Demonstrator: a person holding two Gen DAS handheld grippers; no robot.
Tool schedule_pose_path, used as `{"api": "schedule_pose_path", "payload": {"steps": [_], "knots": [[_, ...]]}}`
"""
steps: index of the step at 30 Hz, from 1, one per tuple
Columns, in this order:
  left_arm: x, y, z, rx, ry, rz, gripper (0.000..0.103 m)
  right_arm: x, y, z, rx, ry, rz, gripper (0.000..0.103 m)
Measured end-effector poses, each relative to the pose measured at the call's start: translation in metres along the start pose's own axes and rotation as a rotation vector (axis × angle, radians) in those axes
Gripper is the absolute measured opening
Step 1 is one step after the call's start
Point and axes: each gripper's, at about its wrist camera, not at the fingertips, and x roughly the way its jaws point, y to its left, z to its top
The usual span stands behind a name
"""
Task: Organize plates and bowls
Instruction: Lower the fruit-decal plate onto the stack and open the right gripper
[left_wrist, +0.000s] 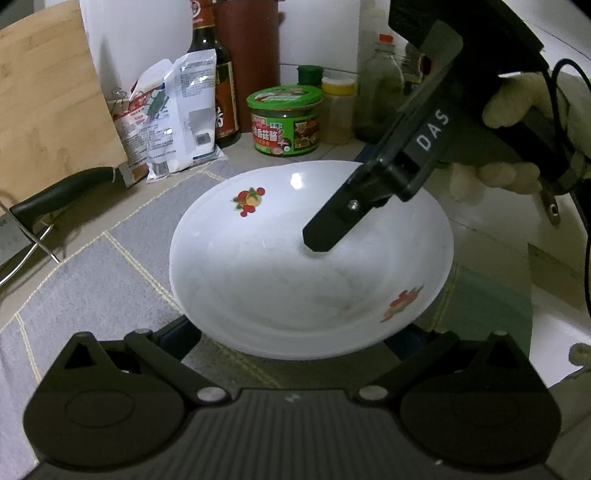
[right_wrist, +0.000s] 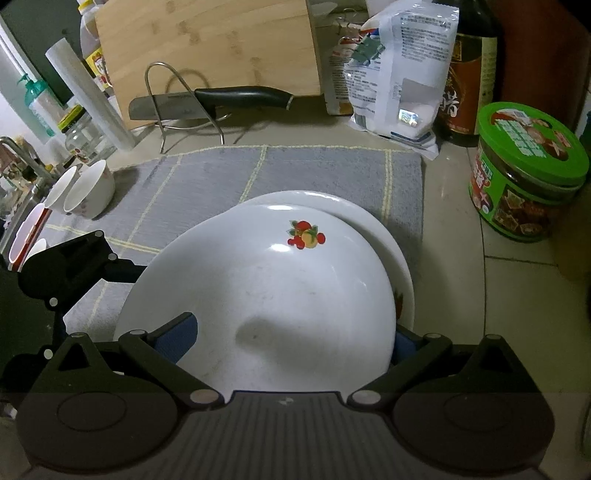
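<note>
1. Far left, in the right wrist view, two small bowls (right_wrist: 88, 192) lie tipped on their sides at the edge of the grey mat (right_wrist: 221, 173), one just behind the other. Nothing holds them, so I judge them as work left to do. More white and red shapes sit further left, too cut off to name.
2. Next comes my left gripper (left_wrist: 295, 334). Its jaws stand wide apart, and both blue pads disappear under the near rim of the upper plate (left_wrist: 295, 258). It clamps nothing. At most it props the plate from below.
3. In the centre, the upper plate, white with fruit prints, hangs tilted over a lower plate (right_wrist: 369, 218) of the same pattern that lies flat on the mat. The two are offset, not nested: the lower one shows as a crescent at the far right side.
4. My right gripper (right_wrist: 288, 341) straddles the upper plate's rim, one finger above the dish and the other below it. The jaws look well spread, and I cannot tell whether the pads actually pinch.
5. On the right, the green-lidded jar (right_wrist: 528, 173) stands on the counter, well apart from the plates.
6. My reading: stacking is partway. One plate is placed, the second needs centring and lowering, and then the bowls.
</note>
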Motion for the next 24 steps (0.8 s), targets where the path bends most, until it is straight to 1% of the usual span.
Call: {"api": "schedule_pose_path", "payload": {"steps": [11, 24], "knots": [[0.002, 0.001, 0.000, 0.009, 0.018, 0.001, 0.103, -0.004, 0.001, -0.001, 0.027, 0.006, -0.011, 0.103], [0.002, -0.001, 0.000, 0.046, 0.015, 0.011, 0.102, -0.014, 0.005, -0.007, 0.033, -0.008, -0.040, 0.103]]}}
